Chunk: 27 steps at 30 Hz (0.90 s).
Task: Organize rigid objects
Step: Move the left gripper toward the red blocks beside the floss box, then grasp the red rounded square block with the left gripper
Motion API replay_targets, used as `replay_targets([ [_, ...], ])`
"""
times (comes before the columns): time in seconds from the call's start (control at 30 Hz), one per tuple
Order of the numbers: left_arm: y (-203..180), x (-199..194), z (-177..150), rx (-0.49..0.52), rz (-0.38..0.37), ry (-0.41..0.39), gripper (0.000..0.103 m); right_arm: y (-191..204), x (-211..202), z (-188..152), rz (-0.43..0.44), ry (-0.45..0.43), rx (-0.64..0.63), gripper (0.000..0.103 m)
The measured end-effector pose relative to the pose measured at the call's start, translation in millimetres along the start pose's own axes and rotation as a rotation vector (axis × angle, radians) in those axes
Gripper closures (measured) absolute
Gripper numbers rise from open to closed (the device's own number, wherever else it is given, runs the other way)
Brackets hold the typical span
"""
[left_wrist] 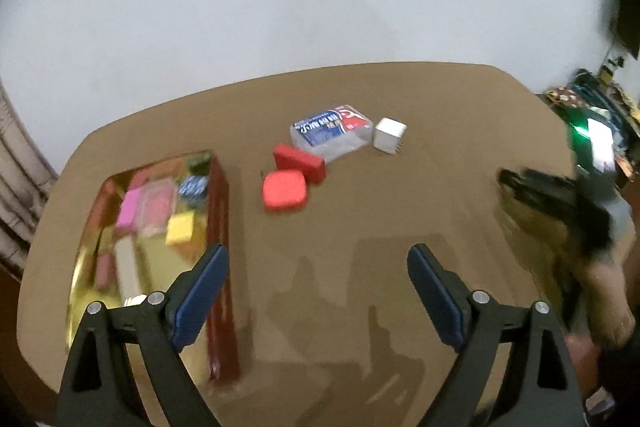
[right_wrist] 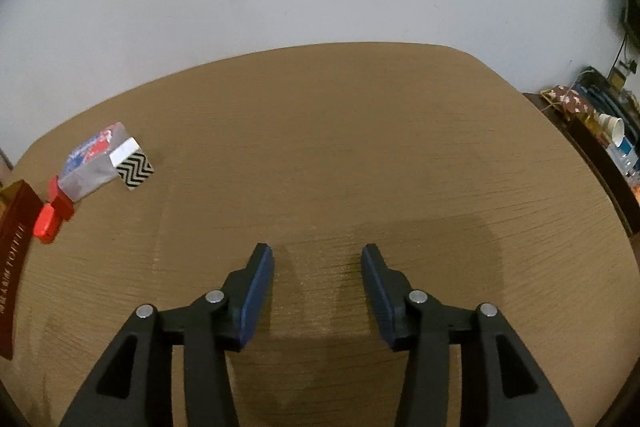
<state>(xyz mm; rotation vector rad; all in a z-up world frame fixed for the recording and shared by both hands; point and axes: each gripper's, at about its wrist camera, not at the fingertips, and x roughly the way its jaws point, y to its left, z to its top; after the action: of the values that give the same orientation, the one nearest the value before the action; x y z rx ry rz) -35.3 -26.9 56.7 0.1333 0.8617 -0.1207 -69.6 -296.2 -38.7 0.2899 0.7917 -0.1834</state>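
My left tongs (left_wrist: pixel 316 263) gape wide and empty, my right tongs (right_wrist: pixel 318 259) likewise; left of the left tongs, the gold-lined box (left_wrist: pixel 218 227) holds pink, yellow and blue blocks.

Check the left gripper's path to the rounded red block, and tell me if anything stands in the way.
Nothing visible does. The left gripper is open over bare table, and the rounded red block lies ahead of it. The red bar touches the block's far side; the box stands to the left.

My right gripper (right_wrist: pixel 317 259) hangs spread and empty over bare table (right_wrist: pixel 360 147); white zigzag cube (right_wrist: pixel 133 167) sits far left
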Motion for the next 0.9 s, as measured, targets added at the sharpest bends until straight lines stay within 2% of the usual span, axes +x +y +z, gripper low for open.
replay_targets([
  [0.07,3,29,15,-0.018,-0.023,0.041,0.014,-6,-2,-2,0.02,-0.005,0.013,0.053],
  [0.17,12,65,26,-0.045,-0.004,0.108,0.014,-21,0,-1,0.064,-0.01,0.044,0.053],
  [0.37,28,101,35,-0.058,-0.007,0.182,0.015,-26,-2,-2,0.116,-0.016,0.056,0.053],
  [0.7,33,129,41,-0.052,-0.016,0.228,0.015,-30,-8,-4,0.163,-0.021,0.061,0.053],
  [0.8,27,134,42,-0.026,0.009,0.232,0.015,-34,-7,-3,0.169,-0.02,0.062,0.053],
  [0.83,26,135,43,-0.024,0.003,0.234,0.016,-34,-7,-3,0.17,-0.02,0.063,0.053],
  [0.9,24,134,42,-0.024,-0.018,0.231,0.025,-35,-7,-3,0.171,-0.02,0.064,0.053],
])
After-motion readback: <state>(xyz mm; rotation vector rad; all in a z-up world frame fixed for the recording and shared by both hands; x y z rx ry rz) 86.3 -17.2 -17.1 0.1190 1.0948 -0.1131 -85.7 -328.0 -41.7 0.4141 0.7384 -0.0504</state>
